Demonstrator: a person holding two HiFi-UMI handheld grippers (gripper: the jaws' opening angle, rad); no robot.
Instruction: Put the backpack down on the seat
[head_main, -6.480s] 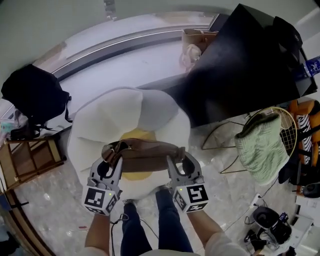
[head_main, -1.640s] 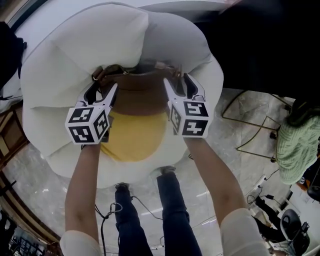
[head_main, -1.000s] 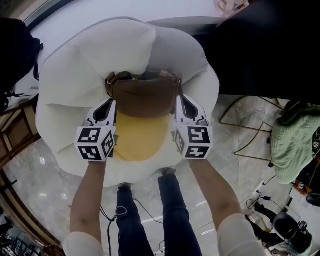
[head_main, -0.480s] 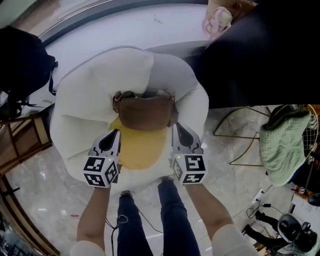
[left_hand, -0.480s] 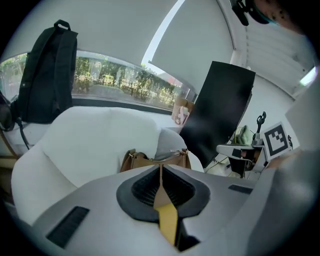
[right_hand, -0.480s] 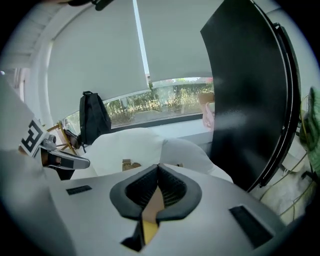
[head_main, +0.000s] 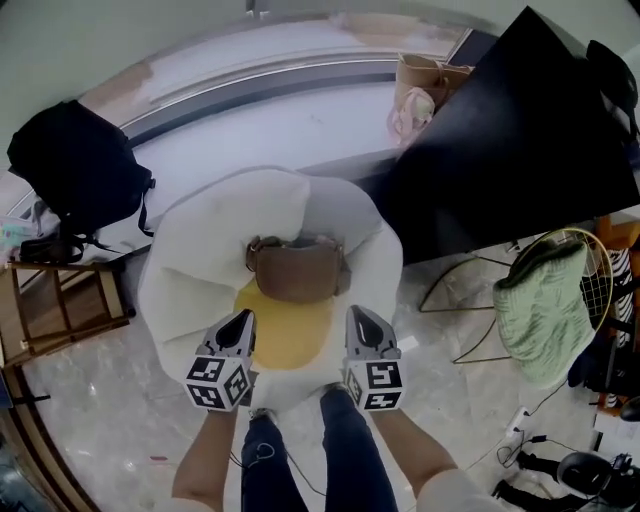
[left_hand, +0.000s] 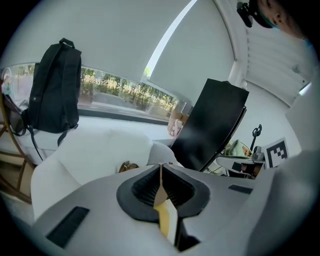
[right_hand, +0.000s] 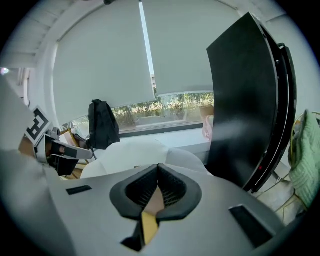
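Far left: black backpack (head_main: 75, 165) standing on the window ledge (head_main: 250, 115), out of the way, and I judge it's not the task item. A wooden frame (head_main: 60, 305) is on the floor below it. Next is the white seat (head_main: 190, 250), petal-shaped with a yellow centre cushion (head_main: 285, 342). Left gripper (head_main: 243, 320): jaws together with nothing between them in its own view, hovering over the seat's front edge, clear of the bag. The brown backpack (head_main: 297, 272) lies on the seat at the back of the yellow cushion, tucked against the backrest fold. My read is that the fold props it so it can't slide forward, so placement looks done. Right gripper (head_main: 357, 318): jaws also closed on nothing, mirrored on the cushion's other side, apart from the bag. Their spacing roughly matches the bag's width, which fits a two-sided carry, but that's judgement only. Right side: a paper bag (head_main: 420, 78) with something pink on it sits on the ledge. A big black panel (head_main: 510, 150) leans beside the seat. A green knit cloth (head_main: 535, 300) is draped over a wire chair (head_main: 585, 262), probably just stored there. Writing: none readable. The only print is the black-and-white square patterns on the marker cubes (head_main: 220, 383), which are codes, not text. No logo or label is visible on either bag, the seat or the paper bag.
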